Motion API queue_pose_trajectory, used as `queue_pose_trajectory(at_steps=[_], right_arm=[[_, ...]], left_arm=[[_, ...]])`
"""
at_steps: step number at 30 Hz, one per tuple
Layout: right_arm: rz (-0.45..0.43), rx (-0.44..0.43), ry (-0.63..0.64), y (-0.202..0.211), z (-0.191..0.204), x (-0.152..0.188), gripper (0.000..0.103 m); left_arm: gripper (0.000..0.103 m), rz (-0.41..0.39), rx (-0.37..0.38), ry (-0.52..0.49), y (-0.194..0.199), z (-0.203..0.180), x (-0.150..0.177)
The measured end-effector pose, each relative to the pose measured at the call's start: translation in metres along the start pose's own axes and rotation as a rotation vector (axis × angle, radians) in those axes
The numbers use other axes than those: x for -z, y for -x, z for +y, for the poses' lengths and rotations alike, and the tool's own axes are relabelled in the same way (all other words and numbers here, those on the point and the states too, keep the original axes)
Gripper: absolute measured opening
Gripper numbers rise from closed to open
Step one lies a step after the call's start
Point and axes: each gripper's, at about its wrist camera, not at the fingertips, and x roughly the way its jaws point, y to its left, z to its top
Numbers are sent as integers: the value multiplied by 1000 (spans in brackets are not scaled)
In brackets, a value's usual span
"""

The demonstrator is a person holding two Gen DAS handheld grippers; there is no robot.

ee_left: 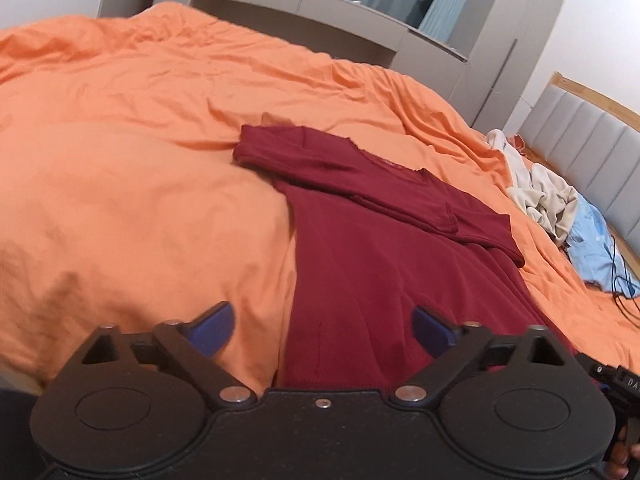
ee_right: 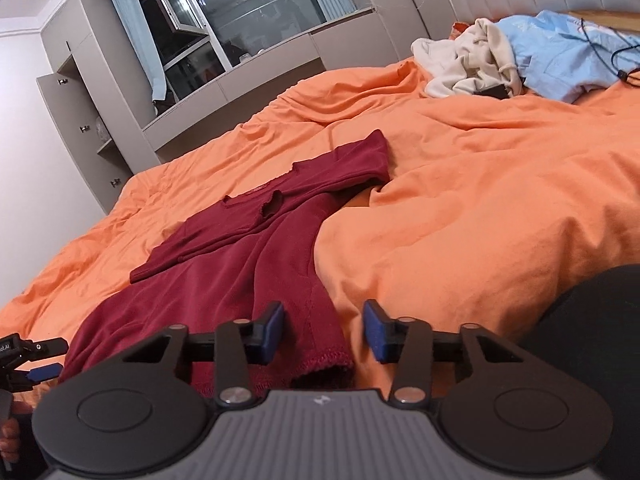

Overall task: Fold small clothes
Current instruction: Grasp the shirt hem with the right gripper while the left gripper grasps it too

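A dark red short-sleeved shirt (ee_left: 360, 240) lies flat on the orange bedcover (ee_left: 140, 160), neck at the far end and hem towards me. My left gripper (ee_left: 322, 330) stands open over the hem's left part; the shirt's side edge runs between its blue fingers (ee_left: 212, 328) and neither pad presses the cloth. In the right wrist view the same shirt (ee_right: 240, 256) reaches down to my right gripper (ee_right: 324, 334). Its jaws are half apart, open, with the hem's right corner (ee_right: 320, 360) lying between the pads, untouched.
A cream garment (ee_right: 468, 60) and a light blue one (ee_right: 560, 56) with a black cable (ee_right: 624, 56) lie bunched near the padded headboard (ee_left: 592, 152). Grey cabinets and a window (ee_right: 240, 20) stand beyond the bed. A person's dark-clad leg (ee_right: 592, 340) is at the right.
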Motion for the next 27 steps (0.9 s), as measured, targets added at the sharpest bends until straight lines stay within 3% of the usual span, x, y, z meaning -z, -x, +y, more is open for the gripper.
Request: queue_pose_trajectory(at_steps=[3,5,9,13,17,23,27], right_arm=[[-8,2,23,6,4,3,39],[-10,-4,45,10,7,6,39],[-8,-2,77,13,9,6,22],[-25,-8,81,16,7,4,13],[-89,-20,99,28,9,-3,8],[-197,-40,128,55,15,-20,7],[-221,-34,134,72,12,-25,7]], left_arm=[[65,18,-10,45,1,6,1],[62,32,-6,58,3,8,2],[58,70,16,50,4,5,2],[35,82,21,39,6,2,3],[7,34,4,52,12,1,3],[5,-123,10,-32,44,-19,-7],[5,-177,22,-42,66,-26,-7]])
